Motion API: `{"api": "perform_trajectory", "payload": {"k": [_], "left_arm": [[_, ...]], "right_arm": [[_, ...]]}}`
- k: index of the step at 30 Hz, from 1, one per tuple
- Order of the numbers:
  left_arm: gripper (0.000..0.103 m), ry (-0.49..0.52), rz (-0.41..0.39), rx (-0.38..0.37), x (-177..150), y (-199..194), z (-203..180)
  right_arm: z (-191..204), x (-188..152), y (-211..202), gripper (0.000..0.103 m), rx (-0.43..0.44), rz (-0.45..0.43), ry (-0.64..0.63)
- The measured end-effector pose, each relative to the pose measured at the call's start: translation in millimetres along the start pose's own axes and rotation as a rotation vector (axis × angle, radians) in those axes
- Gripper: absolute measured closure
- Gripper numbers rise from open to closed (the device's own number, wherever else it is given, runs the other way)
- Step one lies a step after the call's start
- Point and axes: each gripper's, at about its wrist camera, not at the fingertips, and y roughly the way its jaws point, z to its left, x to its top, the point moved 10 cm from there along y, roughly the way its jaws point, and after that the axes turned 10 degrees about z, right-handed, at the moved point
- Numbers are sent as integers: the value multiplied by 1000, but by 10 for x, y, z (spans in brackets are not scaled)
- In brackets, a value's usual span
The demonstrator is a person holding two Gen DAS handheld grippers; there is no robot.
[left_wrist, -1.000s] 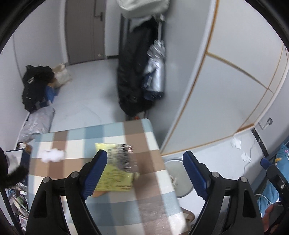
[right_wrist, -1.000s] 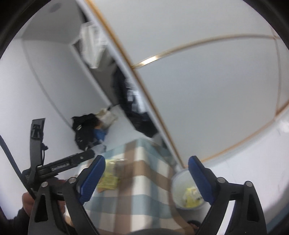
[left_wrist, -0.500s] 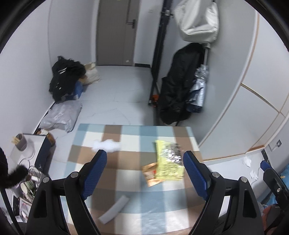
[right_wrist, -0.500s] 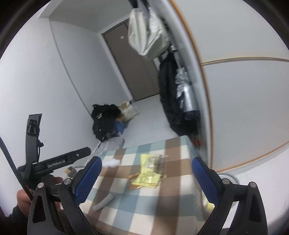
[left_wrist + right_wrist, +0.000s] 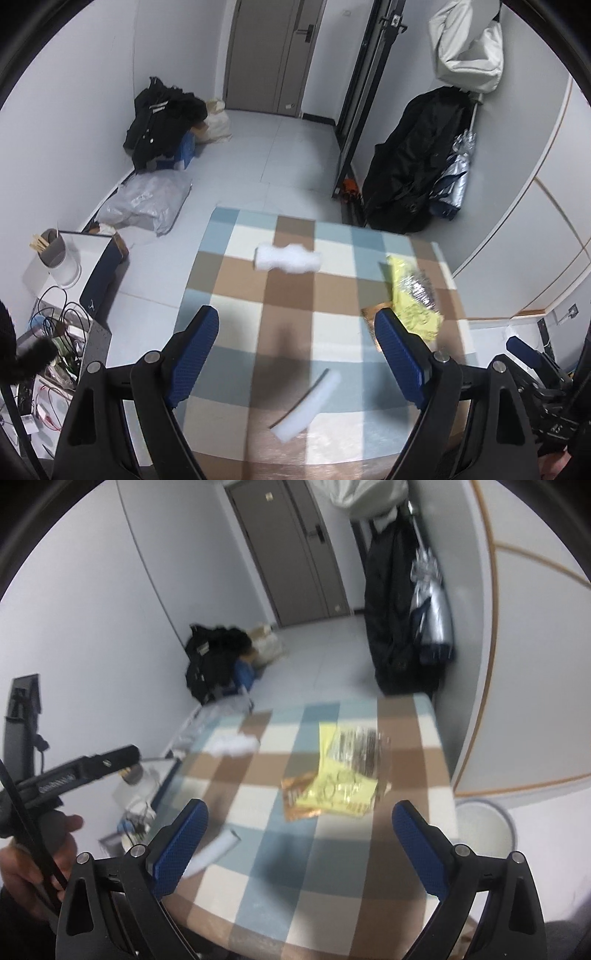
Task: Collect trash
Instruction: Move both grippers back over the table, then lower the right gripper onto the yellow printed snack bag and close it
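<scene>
Hovering above the checked desk [image 5: 236, 291], both grippers stood wide apart and empty — the left gripper [image 5: 295, 354] over the white foam strip [image 5: 306, 406], the right gripper [image 5: 299, 845] short of the yellow snack wrapper [image 5: 343, 779] and the orange wrapper [image 5: 299, 797] tucked under it. A crumpled white tissue [image 5: 288, 258] lay farther back. The bin [image 5: 484, 830] stood on the floor just off the desk's right edge. The flat wrappers looked likely to slide rather than lift — the fingers could scrape the cloth or pinch only one layer. The light tissue might slip from a loose grip short of the bin.
</scene>
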Motion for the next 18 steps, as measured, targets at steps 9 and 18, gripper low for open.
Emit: {"api": "perform_trajectory", "payload": {"k": [9,18], "left_arm": [[19,-30,93,-65,-125,202,109],[19,-83,123,-85,-73,282,213]], "right_arm": [[-129,-155,496,2,-60,148,47],[-388,204,825,2,-120,213,44]]}}
